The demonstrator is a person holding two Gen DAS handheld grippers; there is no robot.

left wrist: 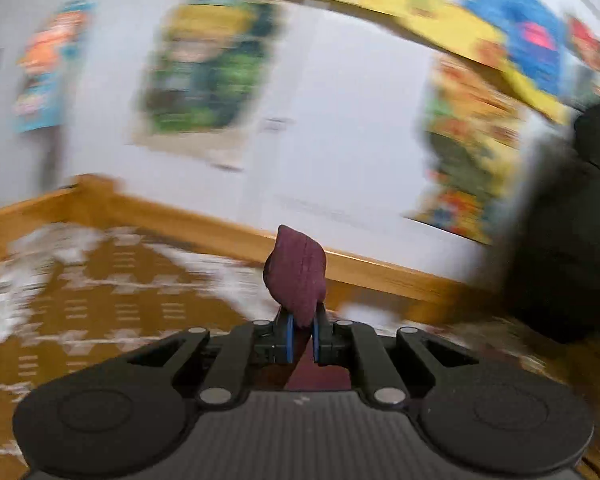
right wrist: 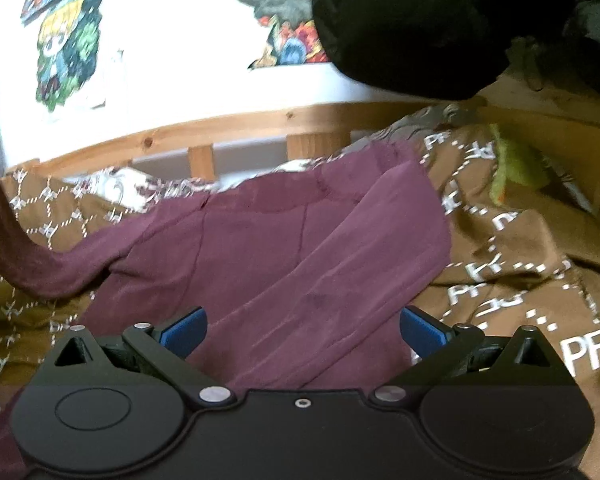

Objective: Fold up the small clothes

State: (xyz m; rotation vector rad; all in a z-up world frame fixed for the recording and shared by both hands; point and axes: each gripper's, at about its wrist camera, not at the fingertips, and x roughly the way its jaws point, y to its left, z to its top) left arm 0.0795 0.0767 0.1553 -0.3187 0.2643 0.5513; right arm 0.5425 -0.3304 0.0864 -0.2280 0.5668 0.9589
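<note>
A maroon garment [right wrist: 284,240] lies spread on a brown patterned bedspread [right wrist: 520,248]. One long part of it rises off the bed at the far left of the right wrist view [right wrist: 4,232]. My left gripper [left wrist: 302,328] is shut on a bunched end of the maroon garment [left wrist: 296,276], lifted above the bed; this view is blurred by motion. My right gripper [right wrist: 302,330] is open and empty, its blue pads [right wrist: 184,330] wide apart just above the near part of the garment.
A wooden bed rail [right wrist: 204,128] runs along the far edge, with a white wall and colourful posters [right wrist: 68,48] behind. A black soft object [right wrist: 400,24] hangs at the upper right. A yellow-green cloth [right wrist: 516,168] lies at the right.
</note>
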